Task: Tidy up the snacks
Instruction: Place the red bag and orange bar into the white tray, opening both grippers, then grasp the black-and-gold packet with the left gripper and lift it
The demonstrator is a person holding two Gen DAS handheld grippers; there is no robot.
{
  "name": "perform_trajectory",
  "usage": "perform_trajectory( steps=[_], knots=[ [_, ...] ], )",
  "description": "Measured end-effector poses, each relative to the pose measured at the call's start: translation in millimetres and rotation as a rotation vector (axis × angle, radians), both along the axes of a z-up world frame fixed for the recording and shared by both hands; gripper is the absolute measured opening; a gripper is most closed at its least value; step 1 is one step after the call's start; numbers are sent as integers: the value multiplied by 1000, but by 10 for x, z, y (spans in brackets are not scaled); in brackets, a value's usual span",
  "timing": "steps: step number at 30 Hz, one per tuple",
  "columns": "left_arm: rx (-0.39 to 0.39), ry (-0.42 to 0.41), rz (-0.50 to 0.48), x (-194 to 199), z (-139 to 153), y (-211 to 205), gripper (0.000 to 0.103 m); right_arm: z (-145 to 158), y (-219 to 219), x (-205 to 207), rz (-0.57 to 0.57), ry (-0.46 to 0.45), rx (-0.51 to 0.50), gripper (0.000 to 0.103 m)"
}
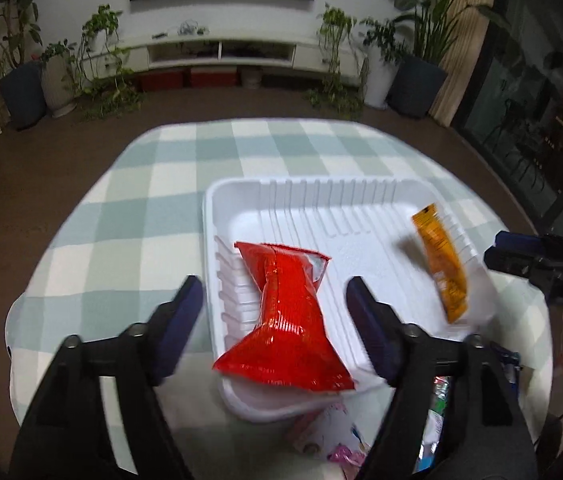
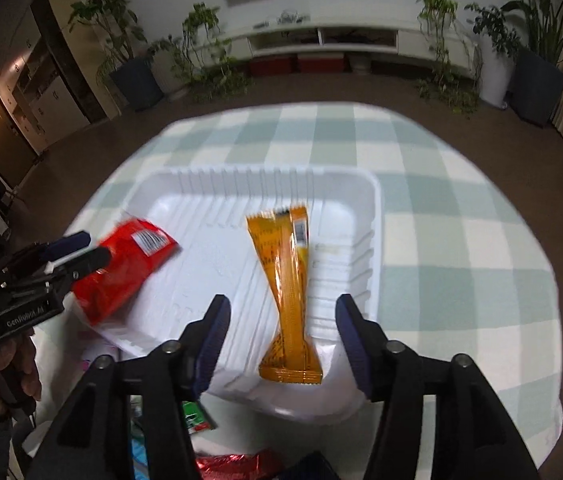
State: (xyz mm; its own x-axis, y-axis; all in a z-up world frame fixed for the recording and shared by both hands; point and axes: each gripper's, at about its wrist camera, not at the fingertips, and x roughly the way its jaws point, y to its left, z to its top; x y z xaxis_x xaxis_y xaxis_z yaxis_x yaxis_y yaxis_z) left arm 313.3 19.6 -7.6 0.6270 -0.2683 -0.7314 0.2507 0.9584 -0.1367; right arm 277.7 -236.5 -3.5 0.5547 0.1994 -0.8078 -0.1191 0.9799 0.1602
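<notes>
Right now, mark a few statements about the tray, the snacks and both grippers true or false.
1. The red bag lies in the tray. True.
2. The left gripper is shut on the red bag. False: its jaws stand open on either side of it.
3. The orange bar is in the tray. True.
4. The right gripper is shut. False: it is open.
5. The tablecloth is plain red. False: it is checked green and white.
</notes>
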Motion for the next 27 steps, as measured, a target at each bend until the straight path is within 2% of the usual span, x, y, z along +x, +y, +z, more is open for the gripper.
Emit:
perform_trajectory(
  steps=[1,3,6,8,9,10,12,13,15,17,18,20,22,25,27],
  knots=[
    [-9,-27,-4,-96,75,39,85,124,-37,-76,-9,-37,15,73],
    [-37,-77,-7,-307,215,111,101,363,-134,-249,-22,-117,81,84],
    [-70,-190,2,-699,410,231,103,651,-315,-610,-12,-231,272,101],
    [-103,-276,16,-1017,499,333,103,731,-450,-893,3,-250,421,103],
    [-96,-296,18,-1167,511,358,103,728,-469,-989,9,-242,457,103],
    [-68,-291,20,-1287,501,352,103,712,-484,-1118,14,-227,486,103],
    [34,-236,47,-1478,431,316,103,620,-503,-1409,3,-179,503,103],
    [62,-201,81,-1582,380,328,103,569,-525,-1494,-19,-145,499,103],
    [21,-162,136,-1795,313,406,103,367,-612,-1712,-100,-43,514,103],
    [-25,-119,168,-2013,239,458,103,203,-703,-1944,-168,-15,537,103],
    [-23,-97,161,-2073,195,443,103,145,-742,-2053,-196,-21,524,103],
    [28,-49,116,-2202,90,317,103,37,-774,-2327,-261,-34,476,103],
    [65,-8,64,-2296,-10,172,103,-83,-771,-2499,-285,-8,493,103],
    [68,66,-10,-2431,-153,-46,103,-195,-687,-2655,-293,12,480,103],
    [83,96,-52,-2450,-228,-199,103,-233,-555,-2752,-274,9,437,103]
  ],
)
